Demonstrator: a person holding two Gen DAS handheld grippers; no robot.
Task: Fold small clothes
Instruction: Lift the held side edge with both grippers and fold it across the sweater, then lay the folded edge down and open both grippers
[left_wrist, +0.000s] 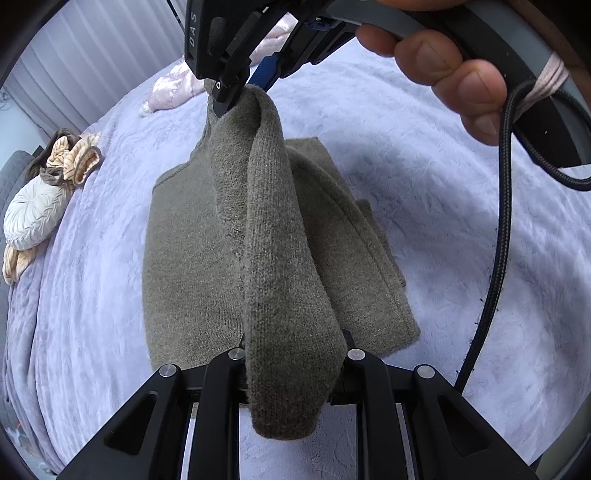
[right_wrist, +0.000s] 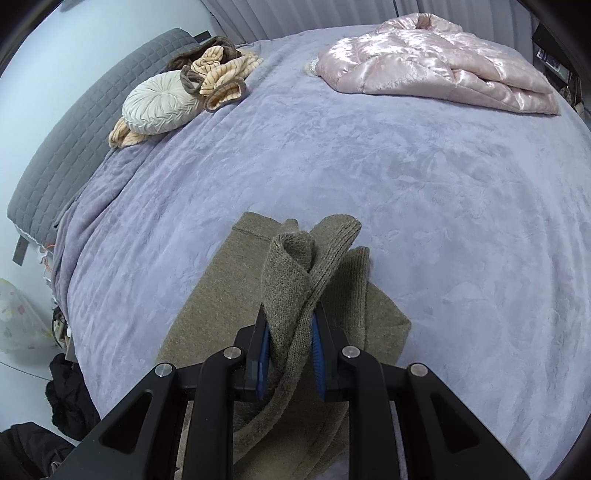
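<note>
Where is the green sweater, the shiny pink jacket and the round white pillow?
green sweater (left_wrist: 192, 254): left wrist view, flat body.
shiny pink jacket (right_wrist: 436, 66): right wrist view, middle.
round white pillow (right_wrist: 159, 103): right wrist view, centre.

Both wrist views close above sweater (left_wrist: 207, 236), bed (right_wrist: 406, 177).

An olive-green knit garment (left_wrist: 192, 240) lies flat on the bed, one sleeve (left_wrist: 273, 236) lifted taut from 6 toward 12 o'clock.

The sweater (right_wrist: 221, 302) lay on the bedspread (right_wrist: 406, 184), one sleeve (left_wrist: 273, 229) lifted above it between both grippers. Far behind it — to the left — a round cushion (right_wrist: 159, 107) rested among crumpled clothes (right_wrist: 221, 74); a quilted jacket (right_wrist: 436, 62) lay to the right.
</note>
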